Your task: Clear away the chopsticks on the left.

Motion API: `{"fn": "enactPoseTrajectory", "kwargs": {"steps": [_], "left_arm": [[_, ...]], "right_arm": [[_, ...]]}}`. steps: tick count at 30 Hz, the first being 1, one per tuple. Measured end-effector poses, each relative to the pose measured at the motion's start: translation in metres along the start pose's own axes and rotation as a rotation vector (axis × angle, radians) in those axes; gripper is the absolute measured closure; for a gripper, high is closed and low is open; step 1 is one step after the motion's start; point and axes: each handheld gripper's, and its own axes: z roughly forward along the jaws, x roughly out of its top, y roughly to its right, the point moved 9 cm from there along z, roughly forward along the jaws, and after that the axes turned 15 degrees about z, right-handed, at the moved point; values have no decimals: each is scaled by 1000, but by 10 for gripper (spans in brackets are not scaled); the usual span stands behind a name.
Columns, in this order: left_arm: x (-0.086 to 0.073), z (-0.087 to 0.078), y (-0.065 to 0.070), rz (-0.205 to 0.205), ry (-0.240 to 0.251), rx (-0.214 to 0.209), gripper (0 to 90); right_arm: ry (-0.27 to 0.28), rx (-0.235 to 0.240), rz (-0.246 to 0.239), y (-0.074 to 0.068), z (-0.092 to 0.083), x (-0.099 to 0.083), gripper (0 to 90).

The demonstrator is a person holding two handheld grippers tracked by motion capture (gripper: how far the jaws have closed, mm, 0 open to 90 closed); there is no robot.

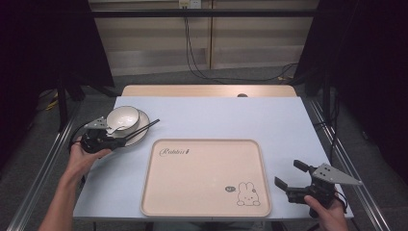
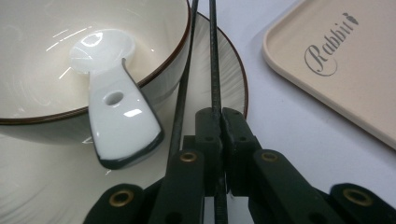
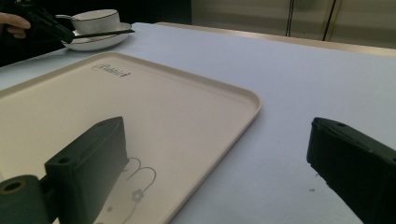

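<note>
My left gripper (image 2: pixel 219 116) is shut on one black chopstick (image 2: pixel 214 56), pinched between its jaws; a second chopstick (image 2: pixel 184 79) runs just left of them, outside the grip. Both lie across a white plate (image 2: pixel 229 70) that carries a brown-rimmed bowl (image 2: pixel 37 84) with a white ceramic spoon (image 2: pixel 116 107) leaning in it. In the high view the left gripper (image 1: pixel 115 141) sits at the plate's near-left edge (image 1: pixel 143 131), with the chopsticks (image 1: pixel 142 129) pointing right. My right gripper (image 1: pixel 287 173) stands open over bare table, right of the beige tray (image 1: pixel 202 178).
The beige tray (image 3: pixel 140 107) with "Rabbit" lettering and a bunny drawing lies at the table's front middle. The table (image 1: pixel 216 115) has a pale blue top. Metal rails run along both sides. Cables trail on the floor behind.
</note>
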Motion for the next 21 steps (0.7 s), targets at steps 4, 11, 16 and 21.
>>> {"fn": "enactPoseTrajectory", "kwargs": {"steps": [4, 11, 16, 21], "left_arm": [[4, -4, 4, -38, 10, -12, 861], [13, -14, 9, -108, 69, 7, 861], [16, -19, 19, -121, 82, -5, 861], [19, -25, 28, -161, 105, 8, 861]], "right_arm": [[1, 1, -1, 0, 0, 0, 50], [0, 8, 4, -2, 0, 0, 50], [0, 8, -5, -2, -1, 0, 50], [0, 16, -4, -3, 0, 0, 50]]}}
